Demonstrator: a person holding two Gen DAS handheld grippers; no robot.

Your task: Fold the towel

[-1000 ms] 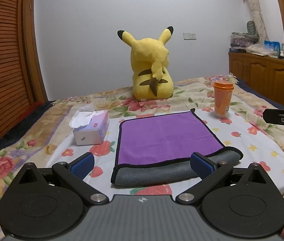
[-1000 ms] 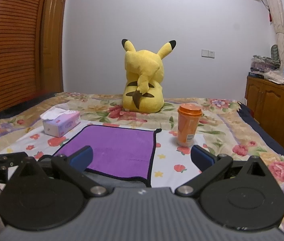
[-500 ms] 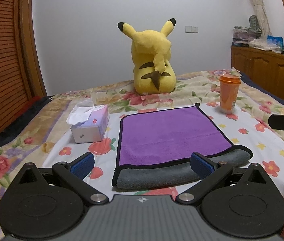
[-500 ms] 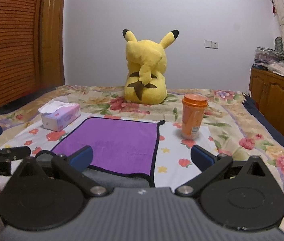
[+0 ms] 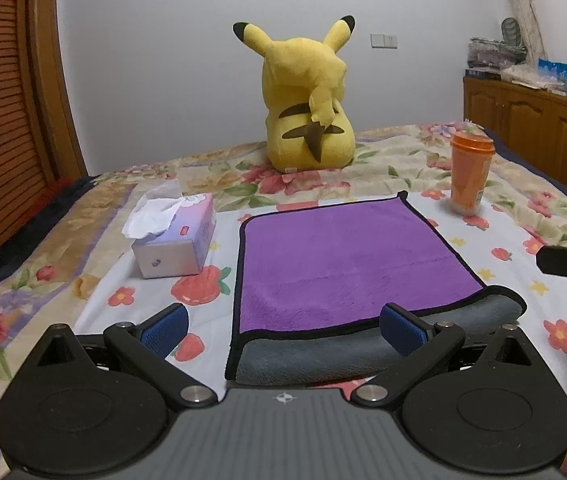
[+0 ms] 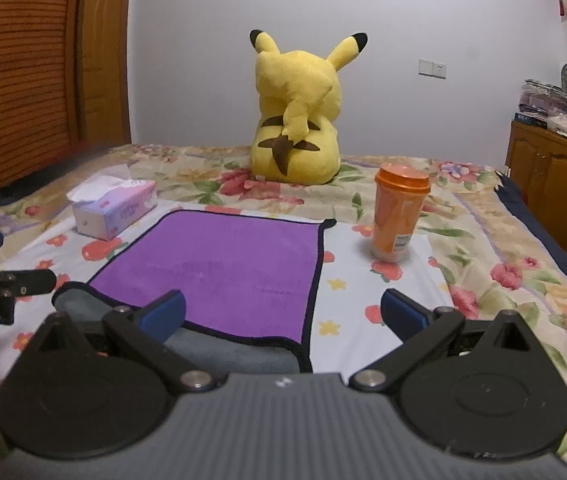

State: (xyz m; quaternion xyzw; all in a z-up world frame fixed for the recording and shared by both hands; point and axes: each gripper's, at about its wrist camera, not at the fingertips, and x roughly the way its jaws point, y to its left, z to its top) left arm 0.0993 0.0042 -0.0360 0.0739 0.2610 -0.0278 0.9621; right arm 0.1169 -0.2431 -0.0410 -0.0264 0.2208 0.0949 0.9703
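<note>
A purple towel (image 5: 347,264) with black trim lies folded on the flowered bed sheet, its grey underside showing as a rounded fold along the near edge (image 5: 363,350). It also shows in the right wrist view (image 6: 223,272). My left gripper (image 5: 283,330) is open and empty, hovering just in front of the towel's near left part. My right gripper (image 6: 283,312) is open and empty over the towel's near right corner. Each gripper's tip shows at the edge of the other's view.
A tissue box (image 5: 175,240) stands left of the towel. An orange lidded cup (image 5: 470,174) stands at its far right. A yellow plush toy (image 5: 307,104) sits behind. A wooden cabinet (image 5: 535,136) lines the right wall.
Both grippers have tilted and drifted slightly, so the towel sits a little higher and closer in both views. Both stay open and the towel has not moved.
</note>
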